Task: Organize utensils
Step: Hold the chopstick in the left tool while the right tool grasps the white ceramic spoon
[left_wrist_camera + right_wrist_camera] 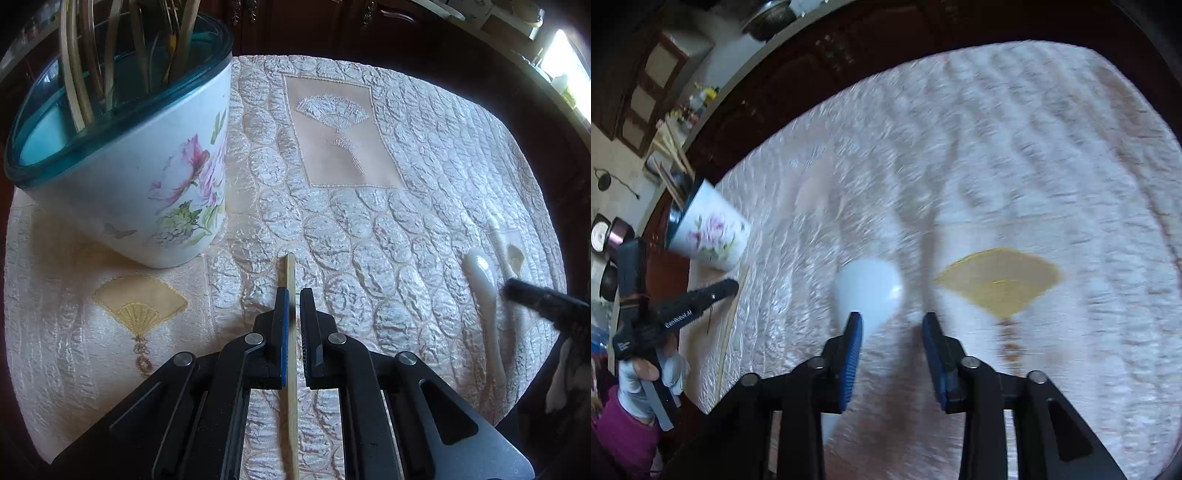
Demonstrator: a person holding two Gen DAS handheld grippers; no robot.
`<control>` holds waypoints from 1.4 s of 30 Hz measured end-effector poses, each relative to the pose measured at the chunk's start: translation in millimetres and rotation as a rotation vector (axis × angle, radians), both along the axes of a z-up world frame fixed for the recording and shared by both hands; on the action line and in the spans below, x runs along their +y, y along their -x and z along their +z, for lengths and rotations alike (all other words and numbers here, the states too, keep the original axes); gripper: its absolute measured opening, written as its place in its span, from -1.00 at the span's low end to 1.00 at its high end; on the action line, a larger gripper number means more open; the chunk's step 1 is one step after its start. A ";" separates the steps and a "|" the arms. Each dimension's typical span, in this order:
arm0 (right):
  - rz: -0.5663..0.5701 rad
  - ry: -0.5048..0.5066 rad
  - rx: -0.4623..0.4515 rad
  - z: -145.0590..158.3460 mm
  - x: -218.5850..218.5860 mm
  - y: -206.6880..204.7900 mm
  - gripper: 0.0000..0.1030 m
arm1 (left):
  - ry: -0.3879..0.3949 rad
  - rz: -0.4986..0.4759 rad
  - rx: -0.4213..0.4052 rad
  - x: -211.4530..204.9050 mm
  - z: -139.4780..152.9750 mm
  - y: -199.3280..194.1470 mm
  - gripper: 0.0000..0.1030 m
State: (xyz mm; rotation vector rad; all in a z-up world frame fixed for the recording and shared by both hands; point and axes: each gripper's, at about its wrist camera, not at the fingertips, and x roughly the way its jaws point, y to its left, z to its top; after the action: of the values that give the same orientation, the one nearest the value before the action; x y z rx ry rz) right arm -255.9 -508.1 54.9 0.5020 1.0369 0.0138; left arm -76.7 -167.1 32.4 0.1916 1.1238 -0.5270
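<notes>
Chopstick (pixel 291 332): a single pale bamboo one lies on the quilted cream tablecloth (pixel 369 229) and runs straight down the slot of the left gripper (pixel 294 295). Its far tip pokes out just past the fingertips, and its near end passes under the gripper body toward the camera. The jaws stand narrowly apart with the stick between them; it sits against the blue-padded left finger, while a sliver of gap shows on the other side, so whether it is actually pinched I cannot tell.

Ahead and to the left of that gripper stands the floral utensil holder (pixel 147 177), white with pink blossoms and a teal rim, already bristling with bamboo sticks. It is near the chopstick tip but not touching it.

To the right, a white ceramic spoon (pixel 484 291) lies on the cloth. In the right wrist view, which is motion-blurred, the spoon's bowl (pixel 868 291) sits just in front of the right gripper (pixel 892 319), overlapping its left fingertip, with the handle running back under that finger. The jaws here are spread wide with nothing between them but cloth. An embroidered yellow fan motif (pixel 997 284) lies just beyond the right fingertip.
</notes>
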 end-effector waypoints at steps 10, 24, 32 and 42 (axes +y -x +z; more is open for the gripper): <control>0.091 0.002 0.014 -11.9 17.9 -15.3 -0.24 | 0.011 0.003 0.028 -7.4 -2.6 -6.7 -0.58; 0.230 -0.169 -0.047 -8.5 21.4 -33.1 -0.71 | -0.013 -0.044 0.058 -20.5 -11.5 -17.6 -0.51; 0.247 -0.168 -0.031 -15.8 21.9 -34.2 -0.71 | -0.011 -0.050 0.065 -16.0 -12.8 -19.8 -0.51; 0.305 -0.146 -0.118 23.6 46.2 -31.6 -0.96 | 0.044 -0.055 0.036 -3.2 4.9 -11.2 -0.92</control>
State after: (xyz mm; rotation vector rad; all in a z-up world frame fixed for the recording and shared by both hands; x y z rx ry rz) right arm -224.3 -461.9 78.5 0.4653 0.9928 0.3879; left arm -65.5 -170.3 37.4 0.1756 1.1440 -0.6052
